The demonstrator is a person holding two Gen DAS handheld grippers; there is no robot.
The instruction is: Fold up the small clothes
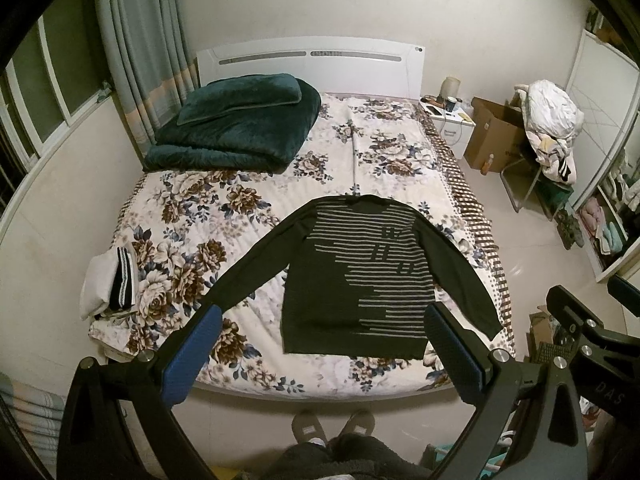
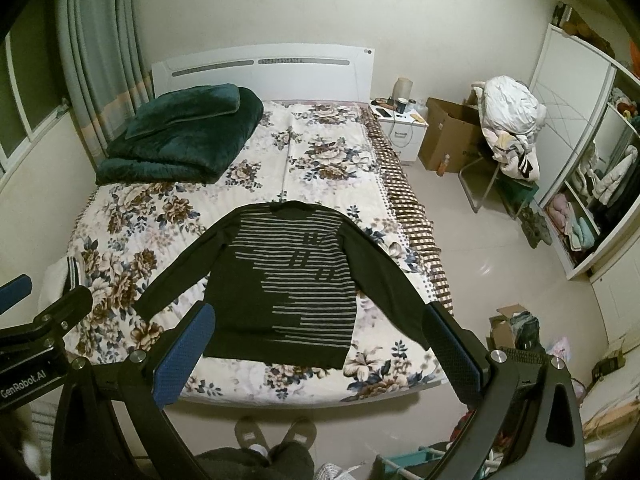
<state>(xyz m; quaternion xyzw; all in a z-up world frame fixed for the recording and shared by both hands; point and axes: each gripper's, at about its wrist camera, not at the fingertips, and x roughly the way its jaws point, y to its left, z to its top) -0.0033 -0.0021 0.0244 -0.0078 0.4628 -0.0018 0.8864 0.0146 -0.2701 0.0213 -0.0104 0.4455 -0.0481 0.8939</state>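
Both wrist views look down from the foot of the bed (image 1: 256, 152), sharing it.

Far left on my bed (image 1: 360, 152) lies a folded green blanket (image 1: 236, 128); a nightstand (image 1: 450, 120), cardboard box (image 1: 494, 136) and heaped chair (image 1: 552, 136) stand right.

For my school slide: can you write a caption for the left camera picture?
Open left gripper hovers above a dark striped sweater spread flat on the flowery bed.

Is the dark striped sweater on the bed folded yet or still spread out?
Spread out. The sweater lies flat on the bed, both sleeves angled outward, nothing folded over.
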